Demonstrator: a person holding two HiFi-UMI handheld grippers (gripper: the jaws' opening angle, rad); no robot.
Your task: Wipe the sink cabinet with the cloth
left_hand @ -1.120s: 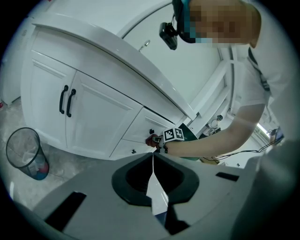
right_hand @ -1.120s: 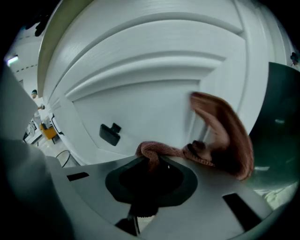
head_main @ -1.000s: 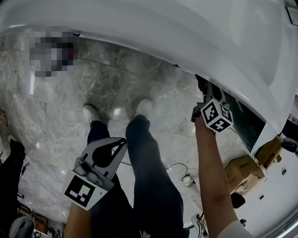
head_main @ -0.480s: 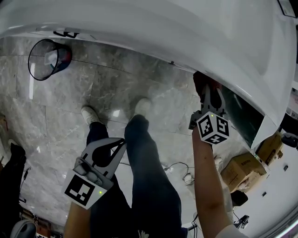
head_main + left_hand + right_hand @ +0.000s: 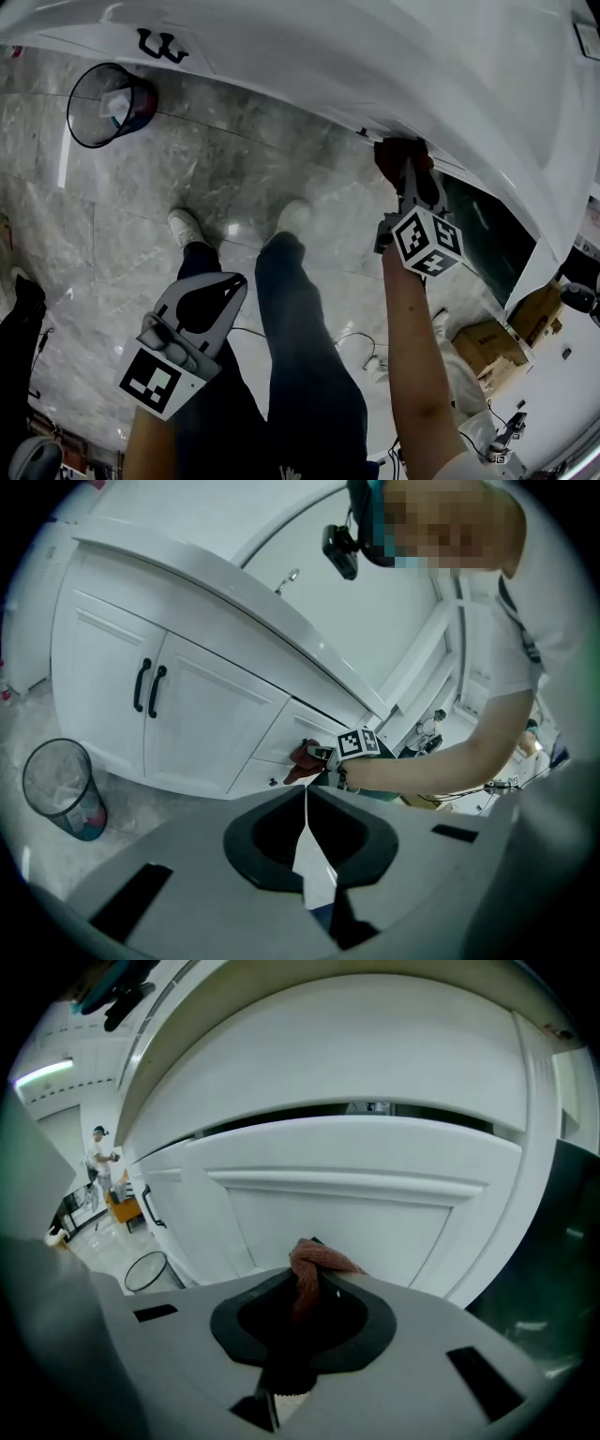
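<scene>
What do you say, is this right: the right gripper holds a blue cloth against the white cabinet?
No. The cloth is reddish-brown, not blue; the right gripper view shows it. The right gripper does hold it against the white cabinet.

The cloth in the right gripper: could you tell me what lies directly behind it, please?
Behind the cloth, clamped in the right gripper, is a white recessed panel of the sink cabinet. The patch of panel under the cloth is covered, so contact cannot be confirmed.
</scene>
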